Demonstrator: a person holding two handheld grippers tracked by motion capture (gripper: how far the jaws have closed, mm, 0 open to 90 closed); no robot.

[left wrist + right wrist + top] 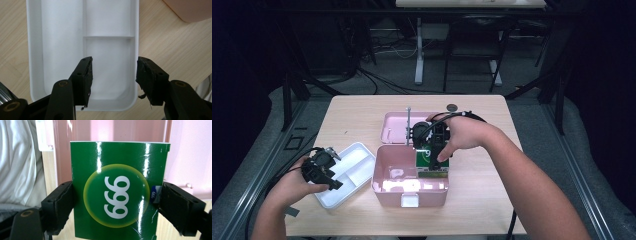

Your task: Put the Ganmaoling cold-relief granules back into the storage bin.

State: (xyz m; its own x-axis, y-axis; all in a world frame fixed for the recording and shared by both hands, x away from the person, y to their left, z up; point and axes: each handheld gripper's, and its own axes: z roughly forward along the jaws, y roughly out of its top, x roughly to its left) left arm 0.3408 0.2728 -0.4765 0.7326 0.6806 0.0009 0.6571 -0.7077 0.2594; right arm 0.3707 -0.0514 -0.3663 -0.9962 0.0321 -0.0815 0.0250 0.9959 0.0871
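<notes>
A light wooden table (357, 112) is carrying everything. A white divided tray (357, 160) is lying on it at the near left — its compartments bare. Just right of the tray, a pink box (384, 185) is sitting open near the middle, and its pink lid (393, 127) is lying flat just beyond it. A small dark round thing (452, 107) is resting at the far edge — too small to tell what.

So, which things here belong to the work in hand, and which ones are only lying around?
In the work:
- green box, clamped in the right gripper
- pink case, open, box held over it
- white tray, under the open left gripper

Lying about:
- pink lid behind the case
- dark round thing at the table's far edge
</notes>
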